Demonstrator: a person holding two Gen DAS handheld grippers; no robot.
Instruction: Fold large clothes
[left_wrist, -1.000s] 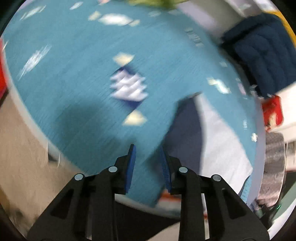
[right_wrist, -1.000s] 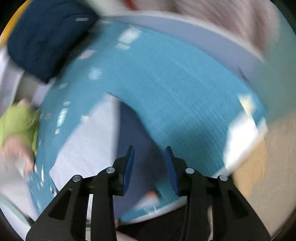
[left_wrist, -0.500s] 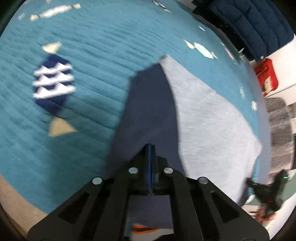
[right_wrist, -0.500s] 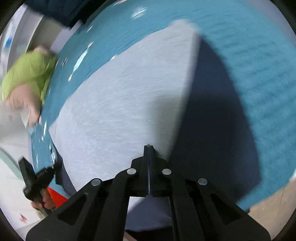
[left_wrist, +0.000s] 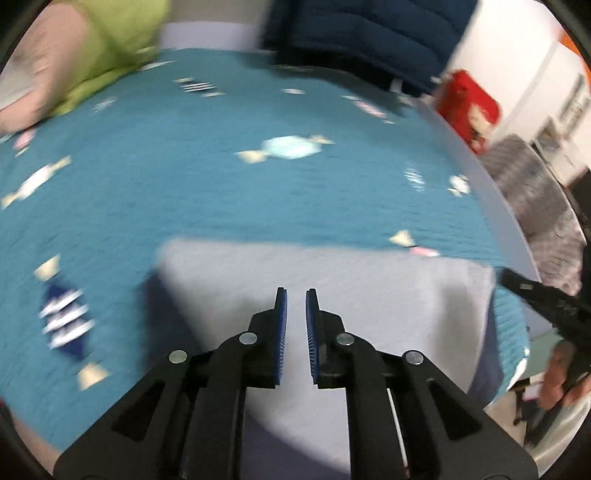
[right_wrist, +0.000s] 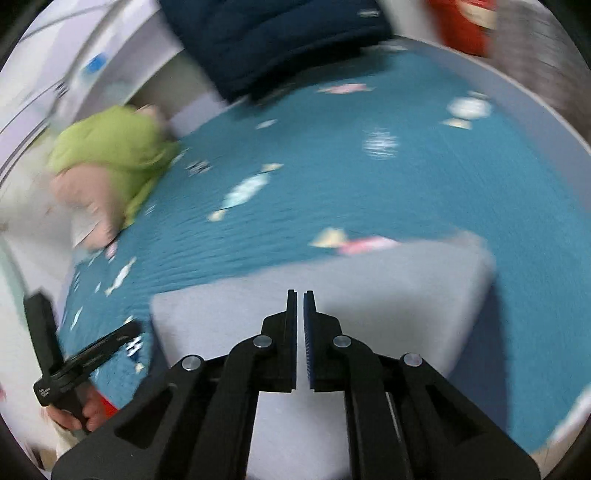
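L gripper (left_wrist: 295, 291) sits over the grey garment (left_wrist: 369, 295), which lies flat as a folded rectangle on the teal bedspread (left_wrist: 221, 192), near the bed's front edge. L jaws stand a narrow gap apart and are opening; nothing seen pinched between the blue pads, cloth lies below them only. R gripper (right_wrist: 300, 293) is over the same garment nearer its other end, jaws nearly together w/ a thin slit; no cloth visible in the slit, so reads as closed on nothing. Both views are motion-blurred, so pad/cloth contact can't be confirmed.

In the R view the L tool shows at the lower left w/ the person's hand (right_wrist: 79, 410) on its handle; the L view shows the R tool at the right edge.

Judgement: garment looks already folded at least once; the step in hand is likely letting go and resetting for the next fold. To do it well:
- let jaws clear the cloth before lifting away, else the top layer drags and the fold opens
- for the next fold, grab both corners of one short edge, 1 per gripper, pinching all layers
- lift level, carry both sides together, lay edge on edge
- keep the garment on the bedspread, not sliding off the near edge

Also on the bed, well apart from the garment: green-and-pink plush toy (right_wrist: 110, 162) at the far L, navy quilted jacket (right_wrist: 280, 40) at the far side.
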